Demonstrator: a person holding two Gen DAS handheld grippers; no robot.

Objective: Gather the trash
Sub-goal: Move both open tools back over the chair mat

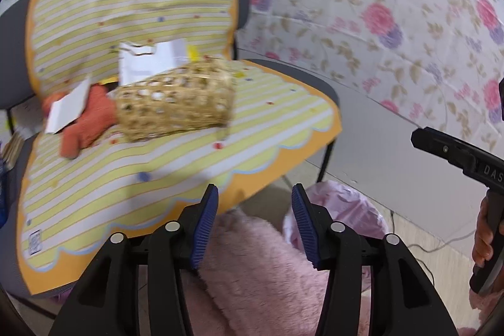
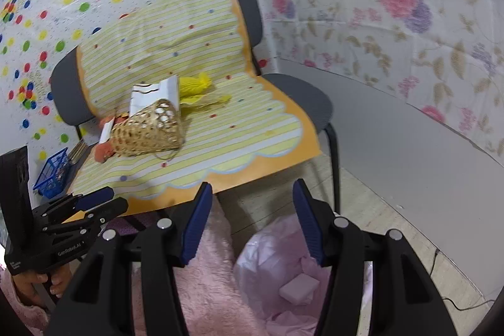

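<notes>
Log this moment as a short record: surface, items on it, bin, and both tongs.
surface: chair draped with a striped yellow cloth
items: wicker basket on its side, white carton behind it, orange plush toy, yellow wrapper
bin: trash bin with pink liner on the floor below the chair, a white block inside
left tongs: open, empty
right tongs: open, empty, above the bin

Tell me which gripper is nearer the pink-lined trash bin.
Right. The right gripper hangs open almost directly above the pink-lined trash bin, with nothing between its pads. The left gripper, also open and empty, is off to the bin's side, over the pink fuzzy fabric.
</notes>
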